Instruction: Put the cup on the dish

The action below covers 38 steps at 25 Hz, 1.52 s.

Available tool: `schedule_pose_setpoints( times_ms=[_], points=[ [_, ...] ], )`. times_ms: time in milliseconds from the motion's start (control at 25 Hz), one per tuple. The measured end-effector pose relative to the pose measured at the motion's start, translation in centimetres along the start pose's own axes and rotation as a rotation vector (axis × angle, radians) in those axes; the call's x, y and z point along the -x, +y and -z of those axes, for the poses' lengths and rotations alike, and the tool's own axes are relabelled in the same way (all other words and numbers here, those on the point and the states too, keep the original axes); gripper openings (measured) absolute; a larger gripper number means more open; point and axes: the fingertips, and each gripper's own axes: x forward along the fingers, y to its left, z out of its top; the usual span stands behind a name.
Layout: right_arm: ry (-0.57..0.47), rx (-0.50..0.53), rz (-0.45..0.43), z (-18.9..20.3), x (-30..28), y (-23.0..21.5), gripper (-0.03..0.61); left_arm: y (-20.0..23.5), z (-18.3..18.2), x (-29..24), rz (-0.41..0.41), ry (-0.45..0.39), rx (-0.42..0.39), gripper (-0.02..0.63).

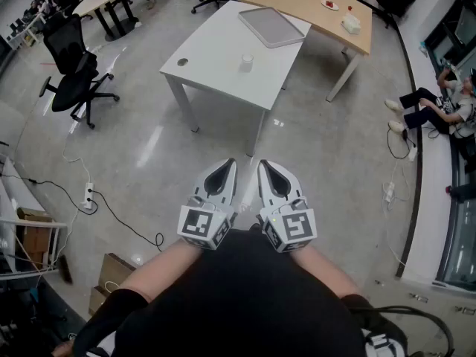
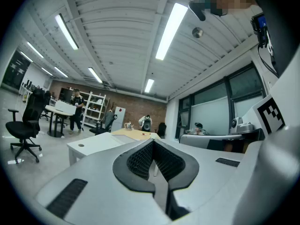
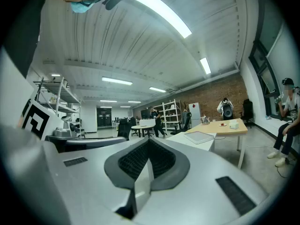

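A small clear cup [image 1: 246,63] stands upright on the white table [image 1: 216,58], far ahead of me. A flat grey rectangular dish [image 1: 272,26] lies at the table's far corner, apart from the cup; it also shows in the right gripper view as the dish [image 3: 200,136]. Close to my body over the floor, my left gripper [image 1: 224,171] and right gripper [image 1: 269,171] sit side by side, well short of the table. Both are shut with nothing in them. The left gripper [image 2: 153,150] and right gripper [image 3: 148,150] show their pads meeting.
A wooden table [image 1: 327,21] adjoins the white one, carrying a small plate [image 1: 330,5] and a box [image 1: 351,24]. A black office chair [image 1: 74,73] stands at the left. Cables and a power strip [image 1: 88,195] lie on the floor. A seated person [image 1: 439,106] is at the right.
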Motion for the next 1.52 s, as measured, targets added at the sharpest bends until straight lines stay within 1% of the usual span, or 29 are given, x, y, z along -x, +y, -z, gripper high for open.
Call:
schedule_pose_setpoints(
  times_ms=[200, 360, 520, 800, 1040, 1160, 1320, 1520],
  points=[
    [0.004, -0.003, 0.010, 0.1, -0.6, 0.0, 0.012, 0.3, 0.0, -0.4, 0.013, 0.000, -0.003, 0.008],
    [0.018, -0.007, 0.037, -0.1, -1.3, 0.1, 0.012, 1.2, 0.0, -0.5, 0.019, 0.006, 0.006, 0.008],
    [0.012, -0.005, 0.038, 0.4, -2.1, 0.2, 0.012, 2.1, 0.2, -0.8, 0.029, 0.012, 0.011, 0.008],
    [-0.002, -0.075, 0.078, 1.0, -4.0, 0.5, 0.012, 4.8, 0.8, -1.0, 0.049, 0.022, 0.028, 0.008],
    [0.027, -0.104, 0.122, 2.5, -6.6, -0.2, 0.012, 7.6, 2.7, -2.0, 0.049, 0.072, 0.058, 0.008],
    [0.033, -0.093, 0.123, 3.0, -9.0, -1.6, 0.012, 8.9, 3.2, -4.1, 0.046, 0.084, 0.048, 0.008],
    [0.035, -0.046, 0.108, 3.1, -14.0, -4.9, 0.012, 11.1, 3.2, -9.4, 0.046, 0.078, 0.039, 0.008],
    [0.038, -0.027, 0.041, 2.4, -19.8, -9.6, 0.012, 13.2, 2.6, -16.9, 0.013, 0.078, 0.036, 0.008]
  ],
)
